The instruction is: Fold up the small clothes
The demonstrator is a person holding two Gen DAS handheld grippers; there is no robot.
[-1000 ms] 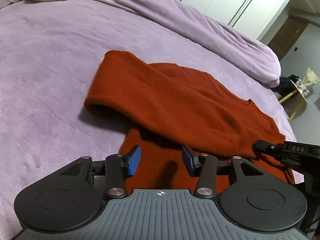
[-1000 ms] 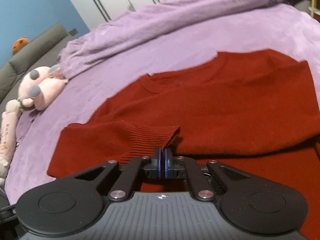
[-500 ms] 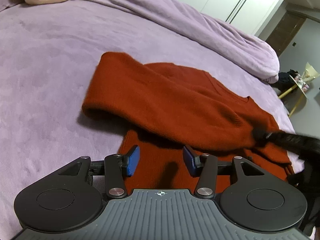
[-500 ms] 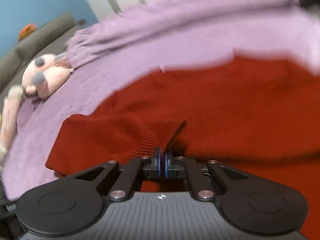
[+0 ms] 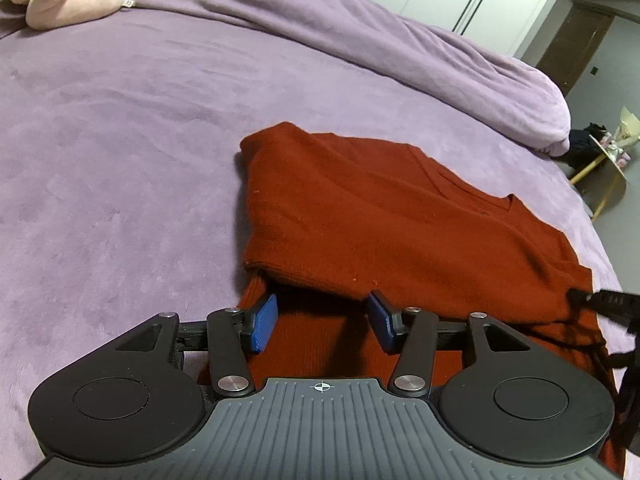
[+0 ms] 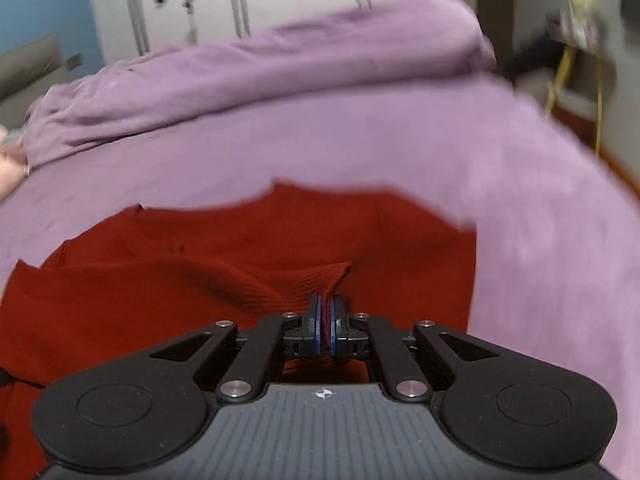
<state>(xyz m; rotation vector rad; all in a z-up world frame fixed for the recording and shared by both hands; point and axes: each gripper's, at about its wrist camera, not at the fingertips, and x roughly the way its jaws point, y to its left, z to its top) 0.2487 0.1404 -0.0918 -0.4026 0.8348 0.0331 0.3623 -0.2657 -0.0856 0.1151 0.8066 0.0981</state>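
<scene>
Folding half done: my right gripper point(image 6: 325, 326) seems clamped on the rust-red knitted sweater's point(image 5: 384, 220) ribbed cuff point(image 6: 320, 280), my left gripper point(image 5: 322, 324) apart, empty.

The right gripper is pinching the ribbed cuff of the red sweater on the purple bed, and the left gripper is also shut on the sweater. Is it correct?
Not fully. In the left wrist view the left gripper is open, its blue pads apart above the red sweater and gripping nothing. The rest holds: the right wrist view shows the right gripper pinching the ribbed cuff on the purple bed.
</scene>
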